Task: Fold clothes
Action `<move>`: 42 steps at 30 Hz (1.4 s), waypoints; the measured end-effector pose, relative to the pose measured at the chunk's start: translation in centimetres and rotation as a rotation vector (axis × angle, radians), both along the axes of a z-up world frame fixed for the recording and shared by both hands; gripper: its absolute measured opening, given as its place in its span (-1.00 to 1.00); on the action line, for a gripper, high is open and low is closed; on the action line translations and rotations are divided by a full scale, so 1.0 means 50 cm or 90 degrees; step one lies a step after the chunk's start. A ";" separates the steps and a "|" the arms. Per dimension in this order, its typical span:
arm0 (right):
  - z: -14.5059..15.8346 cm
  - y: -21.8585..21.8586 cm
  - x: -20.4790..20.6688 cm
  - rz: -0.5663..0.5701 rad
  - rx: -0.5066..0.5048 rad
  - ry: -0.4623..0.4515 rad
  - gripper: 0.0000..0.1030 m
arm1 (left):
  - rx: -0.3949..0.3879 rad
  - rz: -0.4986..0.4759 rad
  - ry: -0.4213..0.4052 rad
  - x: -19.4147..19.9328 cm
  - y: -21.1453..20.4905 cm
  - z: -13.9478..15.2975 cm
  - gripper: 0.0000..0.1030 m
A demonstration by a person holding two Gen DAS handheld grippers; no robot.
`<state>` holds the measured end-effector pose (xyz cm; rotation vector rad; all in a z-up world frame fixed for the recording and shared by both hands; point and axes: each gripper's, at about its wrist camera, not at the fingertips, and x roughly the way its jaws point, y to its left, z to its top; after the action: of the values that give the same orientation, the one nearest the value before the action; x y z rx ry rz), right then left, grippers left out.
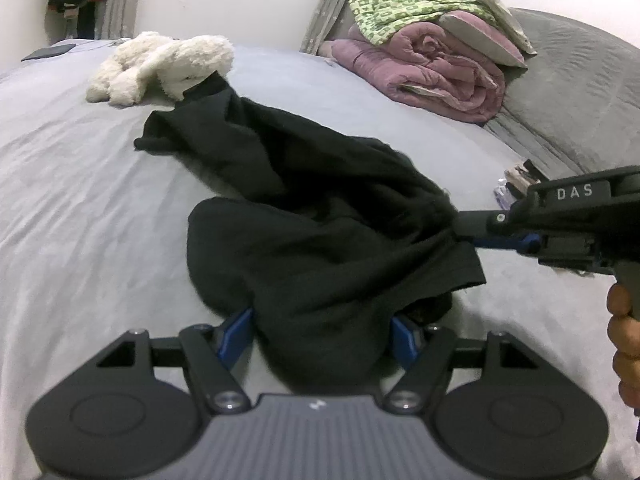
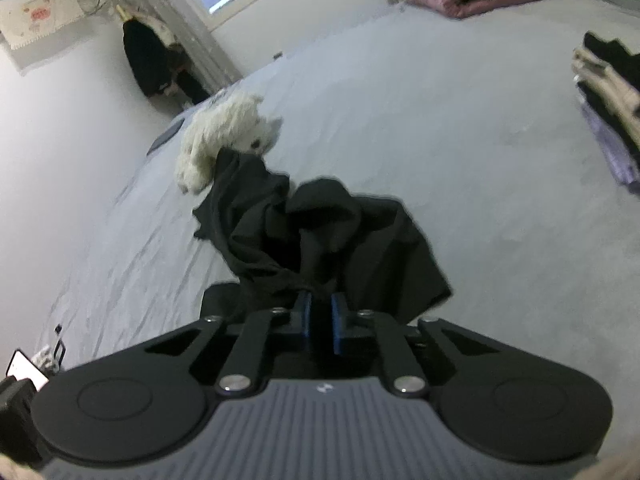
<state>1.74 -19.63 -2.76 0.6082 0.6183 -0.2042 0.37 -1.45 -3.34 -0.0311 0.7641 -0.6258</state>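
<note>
a crumpled black cotton garment [image 1: 320,216] lies in a heap near the middle of the grey bedsheet [image 1: 80,200], its far end touching a white fluffy plush toy [image 1: 160,66]. the right gripper [image 2: 321,322] has its blue pads drawn narrow and pinching a gathered edge of the black cloth; in the left wrist view that gripper [image 1: 466,232] comes in from the right and bites the bunched hem, probably to lift one corner so the fabric can be spread flat. the left gripper [image 1: 320,334] stands with its jaws wide, a fold of the garment lying between the blue pads, which do not look pressed on it; it seems poised to take a second corner. a folded stack of clothes [image 2: 608,108] sits well apart at the bed's right side, likely the finished pile. a rolled pink quilt [image 1: 432,72] rests by the grey headboard.
</note>
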 end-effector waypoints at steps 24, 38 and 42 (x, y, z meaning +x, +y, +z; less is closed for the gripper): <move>-0.039 -0.117 -0.029 -0.072 0.128 0.018 0.34 | -0.065 0.037 0.008 0.077 0.023 0.064 0.24; -0.090 -0.085 0.010 -0.031 0.102 0.051 -0.85 | -0.154 0.037 0.122 0.120 -0.062 0.076 0.04; -0.057 -0.085 -0.003 -0.049 0.052 0.018 -0.87 | -0.171 0.086 0.158 0.126 -0.041 0.067 -0.84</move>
<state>1.58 -23.86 -5.62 0.7092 0.6334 -0.2614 6.67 -3.51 0.00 -0.4098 0.9037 -0.5980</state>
